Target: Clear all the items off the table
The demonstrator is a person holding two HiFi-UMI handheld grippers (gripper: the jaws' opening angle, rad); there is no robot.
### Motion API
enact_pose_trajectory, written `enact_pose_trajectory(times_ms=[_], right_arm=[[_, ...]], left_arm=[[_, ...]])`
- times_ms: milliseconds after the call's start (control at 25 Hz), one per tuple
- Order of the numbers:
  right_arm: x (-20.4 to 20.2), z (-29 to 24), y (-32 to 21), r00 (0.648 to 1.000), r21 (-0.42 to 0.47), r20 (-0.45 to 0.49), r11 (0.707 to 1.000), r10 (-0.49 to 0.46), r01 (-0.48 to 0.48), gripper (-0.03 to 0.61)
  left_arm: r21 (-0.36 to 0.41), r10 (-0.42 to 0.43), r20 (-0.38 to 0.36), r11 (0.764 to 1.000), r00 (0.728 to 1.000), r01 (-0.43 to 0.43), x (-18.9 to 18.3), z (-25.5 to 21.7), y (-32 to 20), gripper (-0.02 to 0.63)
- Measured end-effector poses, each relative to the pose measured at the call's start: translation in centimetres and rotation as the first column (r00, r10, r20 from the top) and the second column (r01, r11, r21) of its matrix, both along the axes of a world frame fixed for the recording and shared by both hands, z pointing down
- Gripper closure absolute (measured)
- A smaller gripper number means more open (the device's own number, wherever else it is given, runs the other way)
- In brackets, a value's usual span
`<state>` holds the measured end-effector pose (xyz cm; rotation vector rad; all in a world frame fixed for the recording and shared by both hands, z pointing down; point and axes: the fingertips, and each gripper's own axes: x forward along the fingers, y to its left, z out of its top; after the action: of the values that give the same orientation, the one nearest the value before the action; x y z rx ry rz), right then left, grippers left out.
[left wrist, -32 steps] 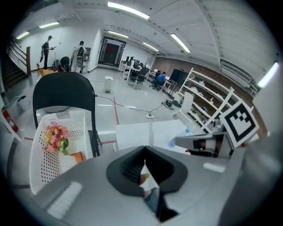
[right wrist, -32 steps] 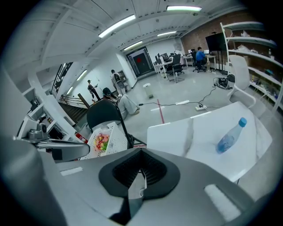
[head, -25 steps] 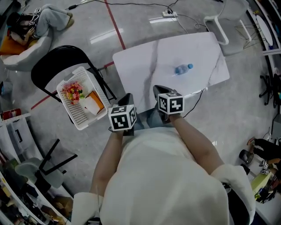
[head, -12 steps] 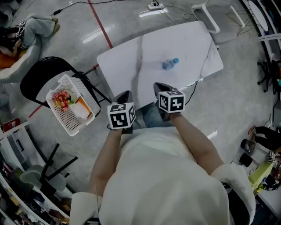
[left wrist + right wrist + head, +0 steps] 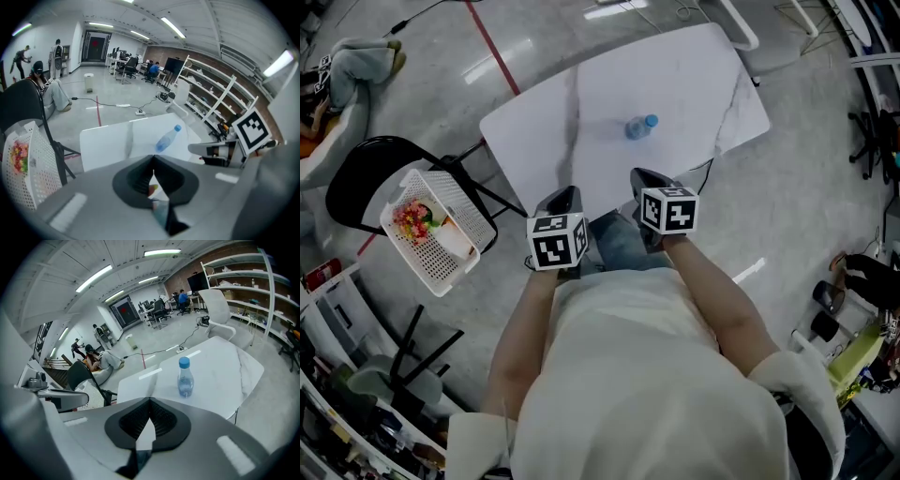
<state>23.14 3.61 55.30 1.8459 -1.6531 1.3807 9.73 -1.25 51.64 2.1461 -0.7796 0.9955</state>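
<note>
A clear water bottle (image 5: 639, 127) with a blue cap stands alone on the white table (image 5: 581, 122); it also shows in both gripper views (image 5: 167, 138) (image 5: 185, 378). Both grippers hover side by side over the table's near edge, short of the bottle. My left gripper (image 5: 564, 194) has its jaws together with nothing between them. My right gripper (image 5: 638, 175) is likewise shut and empty. The bottle lies ahead and slightly right of the left gripper (image 5: 153, 158), and ahead right of the right gripper (image 5: 150, 400).
A white basket (image 5: 427, 230) holding flowers and a box sits on a black chair (image 5: 356, 178) left of the table. A white chair (image 5: 736, 28) stands at the table's far side. A cable runs across the floor, and a person sits at far left.
The table, bottle and basket have slid left and up in the head view as the person moved. Both grippers stayed shut, side by side at the table's near edge.
</note>
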Motion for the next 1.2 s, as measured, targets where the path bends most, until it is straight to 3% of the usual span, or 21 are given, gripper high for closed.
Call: enact_pose_trajectory(times_ms=[600,680,880,1200], right_arm=[[6.1,5.6,-0.3,0.998,-0.088,-0.050,0.995,0.038,-0.043,0.578],[6.2,6.8,-0.7,0.999,-0.095,-0.041,0.995,0.032,-0.036,0.501],[6.7,9.8,-1.4,0.999,-0.104,-0.044,0.994,0.018,-0.023,0.378],[8.1,14.5,-2.2,0.998,-0.133,-0.059,0.991,-0.001,-0.007,0.257]], left_arm=[[-0.041,0.030,0.041,0.999,0.999,-0.028,4.8,3.5,-0.3,0.604],[-0.046,0.027,0.049,0.999,0.998,-0.025,5.0,4.2,-0.5,0.604],[-0.070,0.019,0.071,0.997,0.997,-0.014,5.3,6.0,-0.3,0.604],[-0.114,0.026,0.093,0.993,0.995,-0.015,6.2,8.6,1.1,0.604]])
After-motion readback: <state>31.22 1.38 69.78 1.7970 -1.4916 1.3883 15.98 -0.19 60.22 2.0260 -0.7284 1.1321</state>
